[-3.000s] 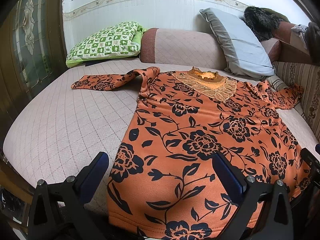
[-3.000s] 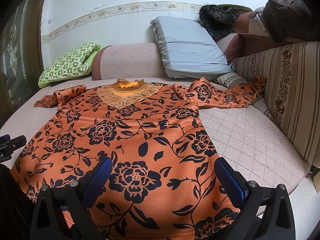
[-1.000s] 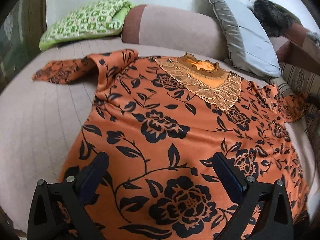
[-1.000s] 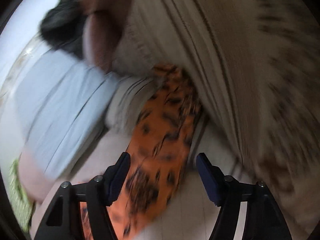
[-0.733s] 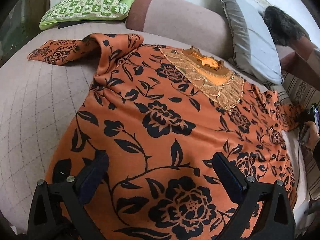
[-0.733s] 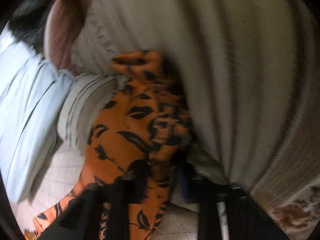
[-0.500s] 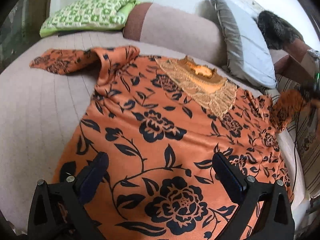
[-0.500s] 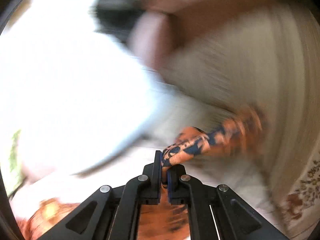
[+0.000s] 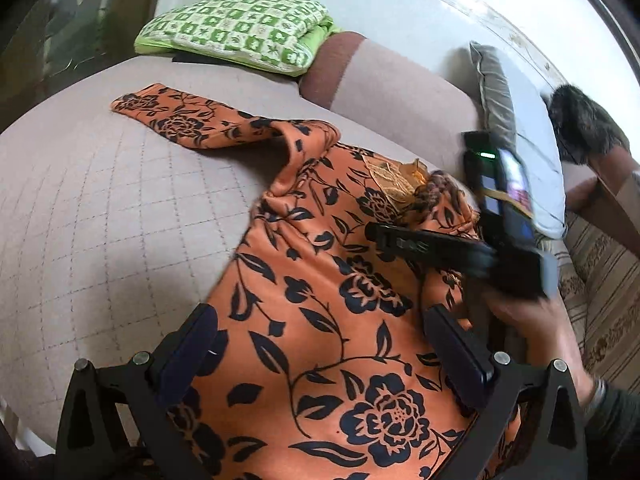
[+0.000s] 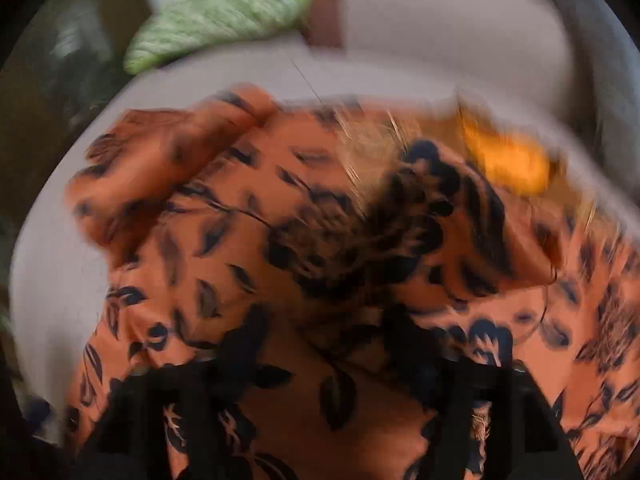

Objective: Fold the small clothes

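Our left tongs [image 9: 320, 352] gape wide, empty, over the orange floral top [image 9: 320, 320] on the bed [image 9: 100, 220]. Right tongs [image 10: 324, 364] apart above its sleeve; grip unclear, blurred.

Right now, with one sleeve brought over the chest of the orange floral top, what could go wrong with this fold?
1. The right sleeve sits bunched on the lace collar, not flat; folding over it would likely trap creases.
2. The left sleeve is humped at the shoulder, so it may fold crooked.
3. The right gripper is motion-blurred in its own view; at that speed its open fingers could snag the top.
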